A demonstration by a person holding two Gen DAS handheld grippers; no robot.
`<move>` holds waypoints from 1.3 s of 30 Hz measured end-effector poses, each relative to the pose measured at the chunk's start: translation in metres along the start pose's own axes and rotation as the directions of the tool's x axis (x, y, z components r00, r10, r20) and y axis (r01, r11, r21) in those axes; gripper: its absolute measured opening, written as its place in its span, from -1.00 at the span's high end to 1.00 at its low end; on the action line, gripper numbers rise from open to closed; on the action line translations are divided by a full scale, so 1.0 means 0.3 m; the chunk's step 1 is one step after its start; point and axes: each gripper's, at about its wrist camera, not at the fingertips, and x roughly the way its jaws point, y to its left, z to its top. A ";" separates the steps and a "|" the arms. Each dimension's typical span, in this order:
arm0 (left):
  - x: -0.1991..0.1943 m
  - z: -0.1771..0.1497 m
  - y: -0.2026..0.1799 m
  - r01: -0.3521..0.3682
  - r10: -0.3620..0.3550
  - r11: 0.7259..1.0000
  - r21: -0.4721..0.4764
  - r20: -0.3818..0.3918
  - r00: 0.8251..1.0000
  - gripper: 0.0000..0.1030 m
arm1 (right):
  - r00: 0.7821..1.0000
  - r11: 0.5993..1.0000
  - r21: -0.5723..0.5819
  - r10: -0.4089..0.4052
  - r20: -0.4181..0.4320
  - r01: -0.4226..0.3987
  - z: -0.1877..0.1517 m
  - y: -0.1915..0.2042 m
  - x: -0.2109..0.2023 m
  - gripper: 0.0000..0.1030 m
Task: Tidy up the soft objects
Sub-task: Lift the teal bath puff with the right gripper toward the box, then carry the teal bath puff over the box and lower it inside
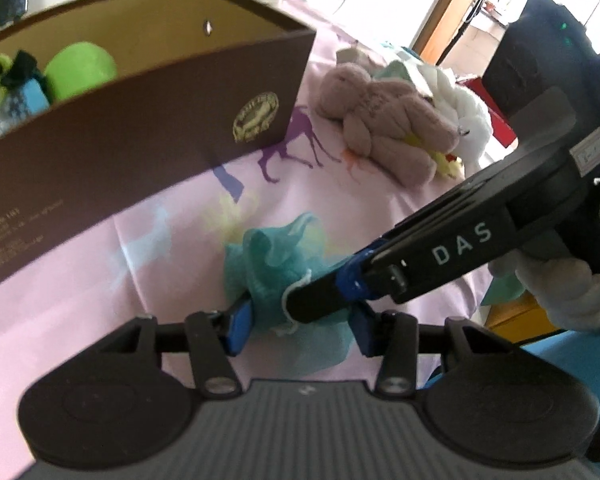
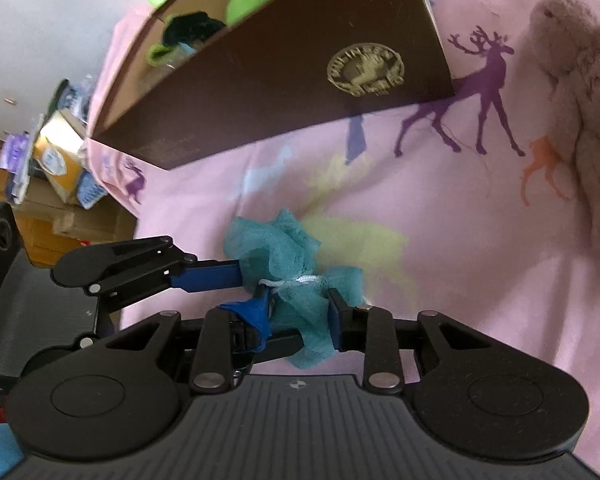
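A teal mesh bath pouf (image 1: 276, 264) with a white cord lies on the pink deer-print cloth (image 1: 100, 280), in front of the brown box (image 1: 140, 128). My left gripper (image 1: 302, 330) has its blue pads against both sides of the pouf. My right gripper (image 1: 296, 300) comes in from the right and bites the same pouf. In the right wrist view the pouf (image 2: 284, 248) is bunched between the right gripper (image 2: 298, 314) pads, and a left gripper finger (image 2: 208, 276) reaches it from the left. The box (image 2: 280, 60) holds a green plush (image 1: 80, 68) and dark items.
A dusty-pink teddy bear (image 1: 384, 120) lies on the cloth to the right of the box, with a white plush (image 1: 472, 120) behind it. The bear (image 2: 580, 100) fills the right edge of the right wrist view. Cartons and clutter (image 2: 60, 152) sit beyond the cloth's left edge.
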 end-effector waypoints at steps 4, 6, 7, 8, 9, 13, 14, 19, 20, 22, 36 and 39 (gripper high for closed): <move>-0.060 0.028 -0.014 -0.007 0.006 1.000 0.021 0.051 0.999 0.10 | 0.998 0.999 -0.025 0.034 0.045 -0.033 0.014 0.026 -0.046 0.78; -0.089 0.047 -0.022 -0.015 0.012 0.999 0.034 0.077 0.997 0.10 | 0.996 0.998 -0.042 0.049 0.069 -0.046 0.029 0.040 -0.073 0.78; -0.106 0.058 -0.025 -0.020 0.016 0.999 0.042 0.092 0.996 0.10 | 0.995 0.997 -0.051 0.055 0.083 -0.051 0.039 0.053 -0.083 0.78; -0.129 0.072 -0.029 -0.026 0.020 0.998 0.052 0.113 0.993 0.10 | 0.993 0.996 -0.061 0.063 0.098 -0.058 0.049 0.067 -0.097 0.78; -0.148 0.083 -0.032 -0.035 0.027 0.997 0.062 0.131 0.991 0.11 | 0.991 0.995 -0.071 0.073 0.115 -0.065 0.060 0.079 -0.113 0.78; -0.228 0.139 -0.033 -0.075 0.053 0.992 0.101 0.210 0.976 0.11 | 0.976 0.989 -0.114 0.114 0.184 -0.094 0.115 0.128 -0.166 0.78; -0.250 0.158 -0.028 -0.086 0.059 0.990 0.108 0.232 0.971 0.11 | 0.971 0.987 -0.129 0.123 0.204 -0.098 0.133 0.145 -0.176 0.78; -0.326 0.244 0.009 -0.157 0.106 0.977 0.142 0.315 0.943 0.10 | 0.941 0.978 -0.188 0.151 0.304 -0.096 0.225 0.217 -0.198 0.78; -0.339 0.263 0.021 -0.178 0.122 0.973 0.148 0.329 0.937 0.10 | 0.933 0.977 -0.194 0.150 0.326 -0.090 0.244 0.230 -0.196 0.78; -0.352 0.295 0.043 -0.210 0.146 0.965 0.155 0.346 0.927 0.10 | 0.922 0.976 -0.202 0.153 0.357 -0.084 0.279 0.251 -0.188 0.78; -0.239 0.377 0.312 -0.241 0.228 0.970 0.025 0.243 0.943 0.08 | 0.931 0.995 -0.096 0.062 0.359 -0.030 0.448 0.242 0.021 0.78; -0.201 0.360 0.357 -0.243 0.240 0.970 -0.007 0.204 0.949 0.06 | 0.944 0.996 -0.084 0.037 0.328 -0.010 0.454 0.242 0.069 0.76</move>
